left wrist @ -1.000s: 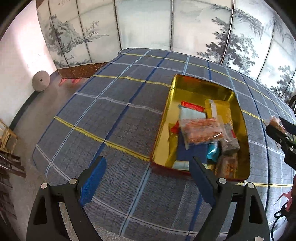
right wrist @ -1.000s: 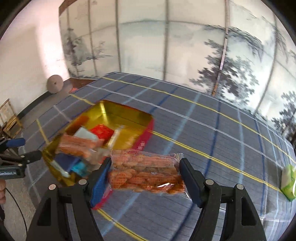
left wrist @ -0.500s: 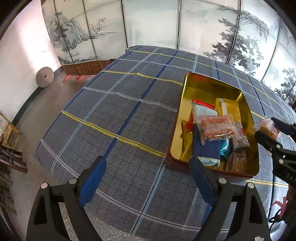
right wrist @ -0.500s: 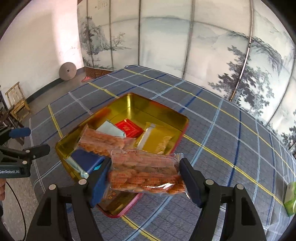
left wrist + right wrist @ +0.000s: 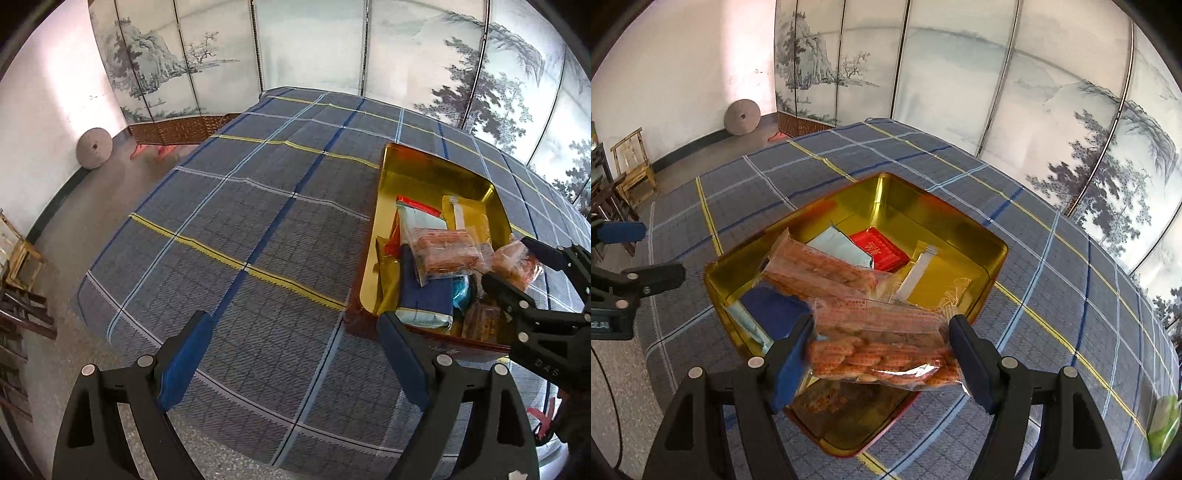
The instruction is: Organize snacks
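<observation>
Place: a traditional-style home room
Walls: folding screen painted with ink landscapes; plain white wall
Floor: grey speckled stone, round millstone leaning there
Furniture: small wooden chair; counter under blue-grey plaid cloth

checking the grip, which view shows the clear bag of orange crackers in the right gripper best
The right wrist view: the clear bag of orange crackers fills the near centre, clamped between the right gripper fingers above the gold tin tray. The left wrist view shows only a small part of it at the right edge, behind the gripper's black fingers.
</observation>
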A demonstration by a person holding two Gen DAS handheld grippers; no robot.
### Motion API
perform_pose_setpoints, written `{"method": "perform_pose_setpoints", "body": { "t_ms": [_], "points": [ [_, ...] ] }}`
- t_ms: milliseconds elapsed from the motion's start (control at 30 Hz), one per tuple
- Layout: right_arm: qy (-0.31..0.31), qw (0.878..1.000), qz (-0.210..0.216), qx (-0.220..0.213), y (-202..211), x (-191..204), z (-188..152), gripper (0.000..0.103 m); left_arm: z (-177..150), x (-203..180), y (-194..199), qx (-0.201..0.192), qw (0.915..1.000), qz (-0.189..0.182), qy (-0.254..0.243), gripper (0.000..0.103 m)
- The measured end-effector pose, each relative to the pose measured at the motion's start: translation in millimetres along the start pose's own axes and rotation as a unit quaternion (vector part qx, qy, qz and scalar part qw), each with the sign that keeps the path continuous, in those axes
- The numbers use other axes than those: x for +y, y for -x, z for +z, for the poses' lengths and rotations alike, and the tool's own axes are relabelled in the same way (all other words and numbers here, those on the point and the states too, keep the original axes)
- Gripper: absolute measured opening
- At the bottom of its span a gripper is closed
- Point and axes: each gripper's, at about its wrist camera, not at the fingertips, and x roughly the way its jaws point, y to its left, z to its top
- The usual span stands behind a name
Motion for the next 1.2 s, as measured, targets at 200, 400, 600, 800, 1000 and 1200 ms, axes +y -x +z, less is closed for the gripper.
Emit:
{"method": "perform_pose_setpoints", "body": {
  "t_ms": [200, 400, 600, 800, 1000, 1200],
  "points": [
    [-0.004, 1.000, -0.004, 0.008, -16.9, 2.3, 2.0, 0.075, -2.1, 1.9, 1.0, -0.001, 1.0000, 0.004, 0.003, 0.089],
    [-0.010, 1.000, -0.015, 0.004, -26.4, 2.4, 6.0, 0.075, -3.1, 3.1, -1.0, 0.002, 1.0000, 0.000, 0.007, 0.089],
    [-0.024, 0.999, -0.022, 0.005, -34.6, 2.2, 10.3, 0.077, -4.2, 1.1, -3.4, 0.007, 0.9999, -0.005, 0.009, 0.089],
    [-0.036, 0.999, -0.019, -0.002, -34.0, 2.4, 10.4, 0.078, -7.0, -2.9, -3.5, 0.008, 0.9999, -0.007, 0.006, 0.089],
    [-0.046, 0.999, -0.011, 0.006, -31.5, 2.3, 10.4, 0.080, -8.2, -4.8, -2.1, 0.007, 0.9999, -0.007, 0.005, 0.089],
    [-0.053, 0.999, -0.010, -0.004, -18.5, 2.8, 10.6, 0.082, -10.7, -9.6, 1.8, 0.002, 1.0000, -0.008, 0.003, 0.089]
  ]
}}
